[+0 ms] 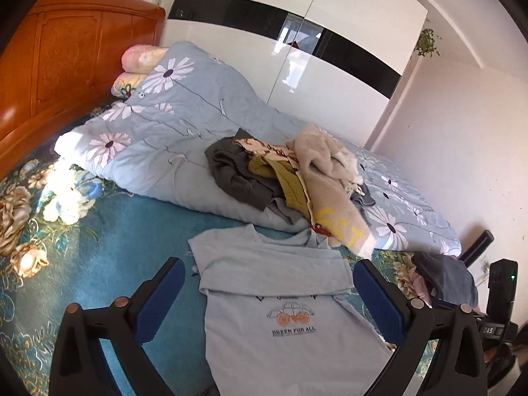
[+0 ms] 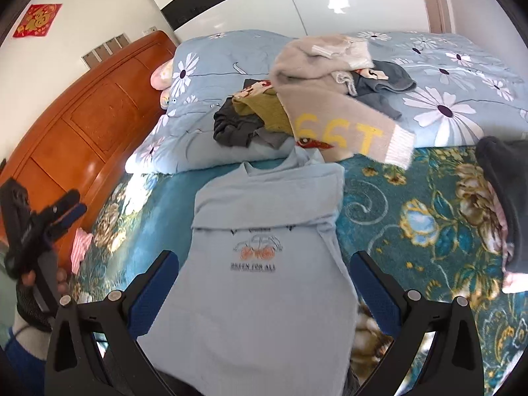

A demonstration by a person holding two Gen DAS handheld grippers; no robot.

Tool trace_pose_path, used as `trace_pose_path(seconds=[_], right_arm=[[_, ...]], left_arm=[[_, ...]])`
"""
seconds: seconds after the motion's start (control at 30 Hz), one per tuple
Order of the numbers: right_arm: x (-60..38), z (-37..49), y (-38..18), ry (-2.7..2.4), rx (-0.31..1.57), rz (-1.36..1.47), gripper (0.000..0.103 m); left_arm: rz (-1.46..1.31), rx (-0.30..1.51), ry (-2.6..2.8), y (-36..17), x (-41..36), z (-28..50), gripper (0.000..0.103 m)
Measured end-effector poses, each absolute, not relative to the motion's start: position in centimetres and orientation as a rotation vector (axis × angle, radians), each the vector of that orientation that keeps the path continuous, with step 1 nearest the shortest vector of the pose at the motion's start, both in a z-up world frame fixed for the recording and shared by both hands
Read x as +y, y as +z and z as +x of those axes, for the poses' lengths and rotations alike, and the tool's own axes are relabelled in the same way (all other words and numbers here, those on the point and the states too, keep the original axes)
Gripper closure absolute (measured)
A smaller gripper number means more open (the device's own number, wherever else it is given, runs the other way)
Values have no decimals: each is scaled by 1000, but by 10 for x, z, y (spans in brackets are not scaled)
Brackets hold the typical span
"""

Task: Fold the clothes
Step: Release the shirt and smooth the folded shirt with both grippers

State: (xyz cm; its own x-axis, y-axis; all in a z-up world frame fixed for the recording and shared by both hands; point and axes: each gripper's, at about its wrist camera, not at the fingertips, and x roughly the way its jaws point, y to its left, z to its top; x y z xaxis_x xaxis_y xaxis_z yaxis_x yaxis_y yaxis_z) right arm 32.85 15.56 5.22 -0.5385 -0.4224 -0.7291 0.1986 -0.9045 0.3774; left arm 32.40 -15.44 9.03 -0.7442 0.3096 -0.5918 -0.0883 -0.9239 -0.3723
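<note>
A light blue T-shirt (image 1: 290, 300) (image 2: 264, 264) with a car print lies flat on the teal floral bedspread (image 1: 109, 241) (image 2: 412, 224). Its sleeves are folded across the chest. My left gripper (image 1: 269, 297) hovers above the shirt, jaws wide open, and nothing is held between its blue pads (image 1: 161, 293). My right gripper (image 2: 265, 290) also hangs over the shirt, wide open and empty. In the right wrist view the left gripper (image 2: 71, 206) shows side-on at the left edge, held by a gloved hand (image 2: 33, 297).
A heap of unfolded clothes (image 1: 283, 178) (image 2: 313, 99), with a beige sweater on top, lies on the daisy quilt (image 1: 158, 115) (image 2: 445, 76) behind the shirt. A dark folded garment (image 1: 445, 274) (image 2: 501, 191) lies to the right. A wooden headboard (image 1: 66, 56) (image 2: 92, 122) stands left.
</note>
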Motion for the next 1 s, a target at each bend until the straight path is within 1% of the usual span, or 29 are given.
trace_pose_path(seconds=[0.13, 0.23, 0.33, 0.47, 0.57, 0.67, 0.73, 0.83, 0.9, 0.93, 0.97, 1.0], right_arm=[[186, 352, 43, -2414, -450, 1307, 0], [211, 369, 30, -2389, -533, 1373, 0], [226, 384, 15, -2387, -611, 1443, 0], [235, 405, 1, -2365, -638, 1484, 0], [236, 416, 0, -2384, -628, 1460, 0], [242, 423, -5, -2337, -720, 1425, 0], [244, 425, -9, -2307, -769, 1426, 0], [248, 427, -19, -2259, -856, 1487, 0], [253, 429, -27, -2234, -930, 1510, 2], [255, 430, -30, -2224, -958, 1512, 5], [257, 431, -33, -2213, -985, 1514, 10], [258, 432, -36, -2198, -1015, 1513, 13]], left_arm=[[-1182, -498, 2566, 78, -161, 329, 0], [-1339, -403, 2553, 64, -161, 337, 0], [-1450, -353, 2566, 48, -165, 348, 0], [-1540, -411, 2545, 31, -175, 363, 1], [-1533, -449, 2537, 25, -180, 375, 1], [-1514, -486, 2496, 20, -183, 385, 0], [-1549, -513, 2437, 16, -182, 384, 0], [-1579, -534, 2371, 11, -176, 388, 0], [-1602, -536, 2332, 8, -171, 390, 1], [-1616, -535, 2312, 7, -169, 391, 3], [-1629, -533, 2292, 5, -166, 392, 8], [-1642, -531, 2272, 4, -163, 393, 13]])
